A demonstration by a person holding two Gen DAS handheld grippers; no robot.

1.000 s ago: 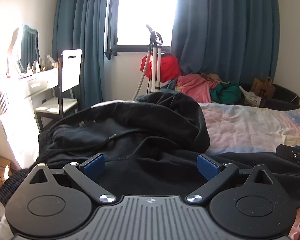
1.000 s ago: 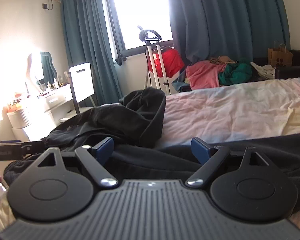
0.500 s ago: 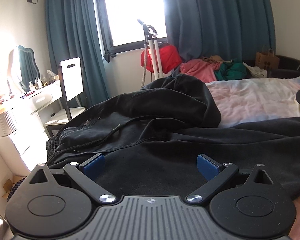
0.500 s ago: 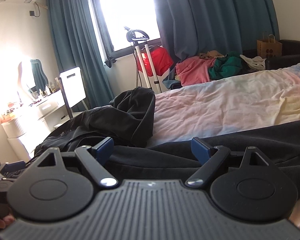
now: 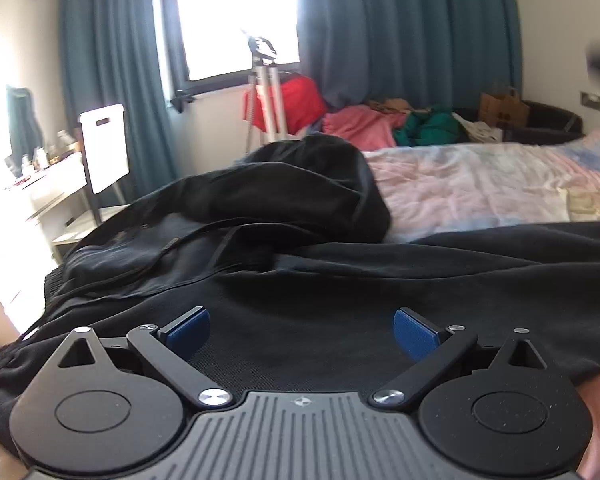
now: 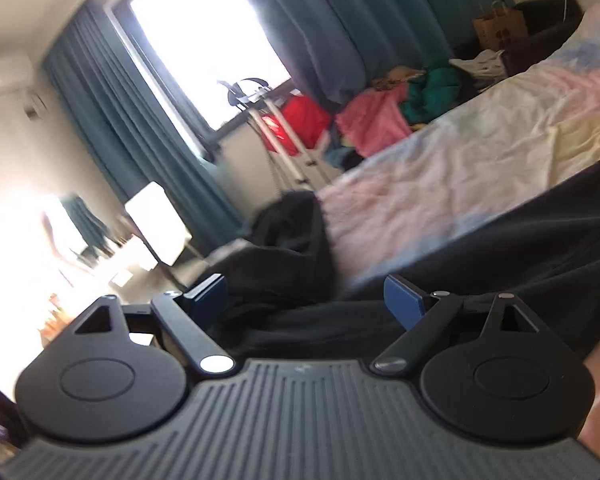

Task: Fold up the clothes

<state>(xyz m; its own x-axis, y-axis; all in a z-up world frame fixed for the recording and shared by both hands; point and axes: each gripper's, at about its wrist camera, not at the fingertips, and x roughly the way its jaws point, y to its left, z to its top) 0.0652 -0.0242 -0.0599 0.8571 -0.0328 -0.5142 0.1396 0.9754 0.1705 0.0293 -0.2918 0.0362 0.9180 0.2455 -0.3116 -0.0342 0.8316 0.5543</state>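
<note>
A black hoodie (image 5: 308, 280) lies spread on the bed, its hood (image 5: 312, 184) bunched up at the far end with a drawstring across it. My left gripper (image 5: 302, 334) is open and empty just above the hoodie's body, blue pads wide apart. My right gripper (image 6: 310, 298) is open and empty, tilted, low over the same black hoodie (image 6: 500, 264); the hood (image 6: 292, 240) lies ahead of it. The right wrist view is blurred by motion.
The bed has a pastel pink and blue sheet (image 5: 480, 184). Beyond it are a pile of pink and green clothes (image 5: 380, 128), a tripod (image 5: 266, 92), teal curtains and a window. A white chair (image 5: 104, 148) and a dresser stand at the left.
Both grippers have stayed open. The left has shifted right along the hoodie. The right has rolled to a tilt and swung, so its view is now slanted and blurred.
</note>
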